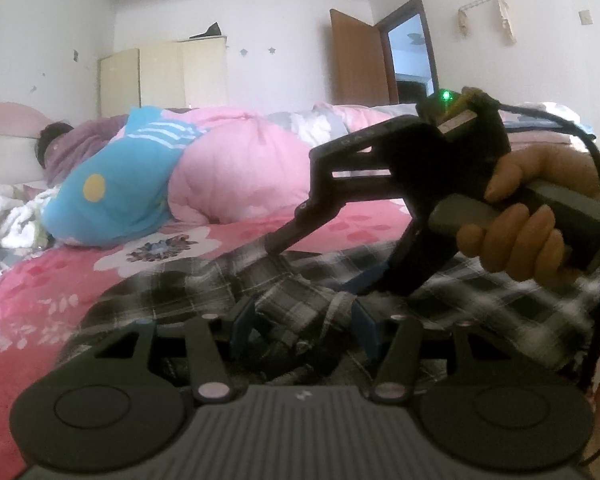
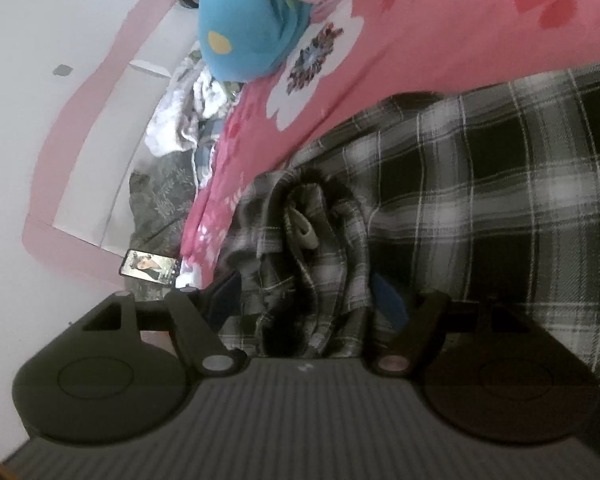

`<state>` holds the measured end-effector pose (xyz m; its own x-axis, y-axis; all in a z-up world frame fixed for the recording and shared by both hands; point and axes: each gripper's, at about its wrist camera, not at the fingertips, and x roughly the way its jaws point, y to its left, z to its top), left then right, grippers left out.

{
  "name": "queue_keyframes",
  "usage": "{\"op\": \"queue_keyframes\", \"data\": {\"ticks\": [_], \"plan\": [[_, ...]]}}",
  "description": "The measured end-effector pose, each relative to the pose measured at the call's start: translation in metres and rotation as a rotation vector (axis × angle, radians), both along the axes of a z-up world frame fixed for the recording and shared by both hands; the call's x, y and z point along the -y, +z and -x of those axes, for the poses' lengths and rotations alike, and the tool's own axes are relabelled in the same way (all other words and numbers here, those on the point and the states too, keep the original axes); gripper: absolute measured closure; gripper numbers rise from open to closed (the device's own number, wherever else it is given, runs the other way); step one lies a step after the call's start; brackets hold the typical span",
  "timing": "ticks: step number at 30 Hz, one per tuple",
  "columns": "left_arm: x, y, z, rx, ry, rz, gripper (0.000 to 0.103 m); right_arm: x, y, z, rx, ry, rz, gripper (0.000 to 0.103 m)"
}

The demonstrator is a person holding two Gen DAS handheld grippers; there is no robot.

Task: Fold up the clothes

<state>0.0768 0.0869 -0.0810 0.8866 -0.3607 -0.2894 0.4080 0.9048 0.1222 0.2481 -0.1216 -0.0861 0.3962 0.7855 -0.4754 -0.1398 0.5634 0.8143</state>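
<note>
A black-and-white plaid shirt [image 1: 180, 292] [image 2: 480, 184] lies rumpled on a pink floral bedspread [image 1: 40, 280] [image 2: 440, 40]. My left gripper [image 1: 304, 326] sits low over it, its blue pads apart with a bunched ridge of the plaid cloth between them. A hand [image 1: 516, 220] holds my right gripper [image 1: 322, 266] just beyond, tilted down onto the shirt with its fingers spread. In the right wrist view the right gripper [image 2: 306, 304] straddles a crumpled fold of the shirt, possibly the collar.
A blue plush cushion [image 1: 112, 200] and a pink duvet [image 1: 240, 168] lie further up the bed. A person [image 1: 56, 140] lies by the headboard. A lit phone [image 2: 150, 266] rests near the bed's edge. A wardrobe [image 1: 160, 76] and an open door [image 1: 356, 60] stand behind.
</note>
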Motion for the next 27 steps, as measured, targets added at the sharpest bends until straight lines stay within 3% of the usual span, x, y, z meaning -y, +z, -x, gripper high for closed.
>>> {"op": "queue_keyframes", "data": {"ticks": [7, 11, 15, 19, 22, 24, 27], "plan": [[0.001, -0.010, -0.008, -0.062, -0.017, 0.008, 0.048, -0.007, 0.010, 0.000, -0.002, 0.043, -0.066, 0.029], [0.001, -0.010, -0.006, -0.066, -0.039, 0.022, 0.048, -0.008, 0.005, -0.001, -0.020, 0.032, -0.010, 0.030], [0.001, -0.011, -0.004, -0.066, -0.058, 0.031, 0.048, -0.015, 0.000, -0.001, -0.026, 0.046, -0.017, 0.037], [0.001, -0.012, -0.003, -0.059, -0.060, 0.024, 0.048, -0.030, 0.002, -0.006, -0.005, 0.079, 0.041, 0.041], [0.001, -0.012, -0.001, -0.052, -0.067, 0.023, 0.048, -0.038, 0.000, -0.007, 0.001, 0.090, 0.080, 0.052], [0.000, -0.012, 0.000, -0.048, -0.071, 0.026, 0.048, -0.042, 0.002, -0.005, 0.017, 0.093, 0.111, 0.071], [0.000, -0.005, 0.001, -0.035, -0.080, 0.040, 0.048, -0.041, 0.007, 0.000, 0.051, 0.085, 0.117, 0.084]]}}
